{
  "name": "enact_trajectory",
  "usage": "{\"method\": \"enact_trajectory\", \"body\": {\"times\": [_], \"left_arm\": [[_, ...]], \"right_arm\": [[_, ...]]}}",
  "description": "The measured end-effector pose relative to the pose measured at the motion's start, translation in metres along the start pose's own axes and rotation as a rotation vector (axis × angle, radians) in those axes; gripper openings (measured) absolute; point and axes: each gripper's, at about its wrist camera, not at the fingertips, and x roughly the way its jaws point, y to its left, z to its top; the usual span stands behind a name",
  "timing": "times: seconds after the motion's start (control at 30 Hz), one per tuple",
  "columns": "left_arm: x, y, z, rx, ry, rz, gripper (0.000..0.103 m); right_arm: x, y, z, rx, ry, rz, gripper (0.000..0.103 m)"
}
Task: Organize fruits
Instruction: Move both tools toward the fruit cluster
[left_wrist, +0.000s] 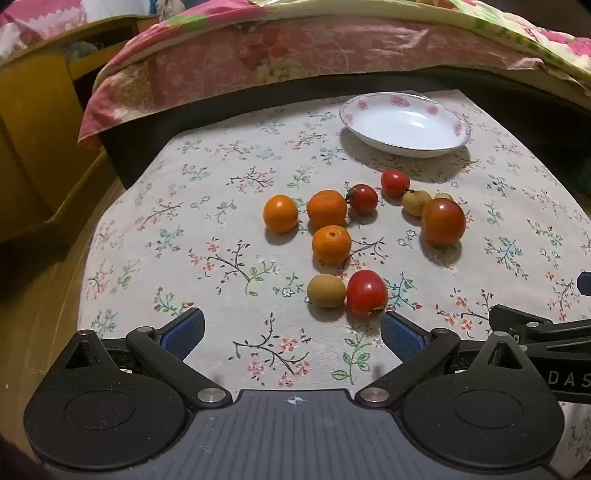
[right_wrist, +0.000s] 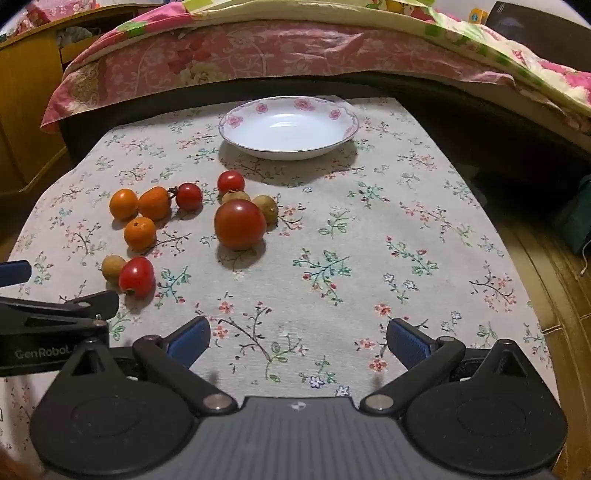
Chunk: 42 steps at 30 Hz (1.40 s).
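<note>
Fruits lie loose on a floral tablecloth (left_wrist: 221, 236). Three small oranges (left_wrist: 331, 244) (right_wrist: 139, 233) sit together, with small red tomatoes (left_wrist: 366, 292) (right_wrist: 136, 276), one large tomato (left_wrist: 443, 221) (right_wrist: 240, 223) and tan longans (left_wrist: 326, 291) (right_wrist: 113, 268) around them. An empty white plate with pink flowers (left_wrist: 405, 123) (right_wrist: 289, 127) stands at the far side. My left gripper (left_wrist: 291, 332) is open and empty, just short of the nearest tomato and longan. My right gripper (right_wrist: 298, 341) is open and empty over bare cloth, to the right of the fruits.
A bed with a pink floral quilt (left_wrist: 295, 48) (right_wrist: 280, 48) runs along the table's far edge. A yellow wooden cabinet (left_wrist: 40, 122) stands at the left. The right gripper's body shows at the right edge of the left wrist view (left_wrist: 546, 332).
</note>
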Motion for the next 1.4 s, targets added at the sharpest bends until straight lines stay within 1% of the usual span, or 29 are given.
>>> {"method": "enact_trajectory", "body": {"times": [0.13, 0.23, 0.4, 0.73, 0.9, 1.0, 1.1, 1.2, 1.27, 1.37, 1.4], "left_arm": [[0.001, 0.000, 0.002, 0.006, -0.028, -0.003, 0.102], [0.009, -0.001, 0.002, 0.002, -0.004, -0.022, 0.101], [0.010, -0.005, 0.003, 0.022, -0.018, -0.010, 0.101], [0.012, -0.006, 0.004, 0.031, -0.015, -0.004, 0.101], [0.012, -0.002, 0.004, 0.036, -0.028, -0.010, 0.101], [0.012, 0.005, 0.004, 0.021, -0.034, -0.029, 0.101], [0.013, 0.016, 0.006, -0.009, -0.034, -0.049, 0.101], [0.017, 0.020, 0.006, -0.021, -0.022, -0.039, 0.100], [0.018, 0.022, 0.006, -0.014, -0.022, -0.028, 0.100], [0.019, 0.025, 0.006, -0.018, -0.021, -0.018, 0.099], [0.020, 0.026, 0.006, -0.023, -0.017, -0.017, 0.099]], "right_arm": [[0.000, 0.000, 0.005, 0.002, -0.006, 0.007, 0.102], [0.005, -0.001, 0.008, 0.010, 0.004, 0.015, 0.102], [0.008, -0.001, 0.004, 0.014, 0.002, 0.008, 0.101], [0.013, -0.003, 0.004, 0.029, 0.015, 0.004, 0.101], [0.013, -0.002, 0.004, 0.046, -0.023, 0.024, 0.101], [0.013, 0.000, 0.007, 0.024, -0.038, 0.023, 0.101], [0.013, 0.005, 0.012, -0.010, -0.045, 0.046, 0.098], [0.013, 0.012, 0.016, -0.034, -0.060, 0.078, 0.097], [0.016, 0.017, 0.019, -0.048, -0.053, 0.095, 0.094], [0.023, 0.021, 0.021, -0.045, -0.001, 0.137, 0.089], [0.024, 0.022, 0.021, -0.039, 0.000, 0.150, 0.089]]}}
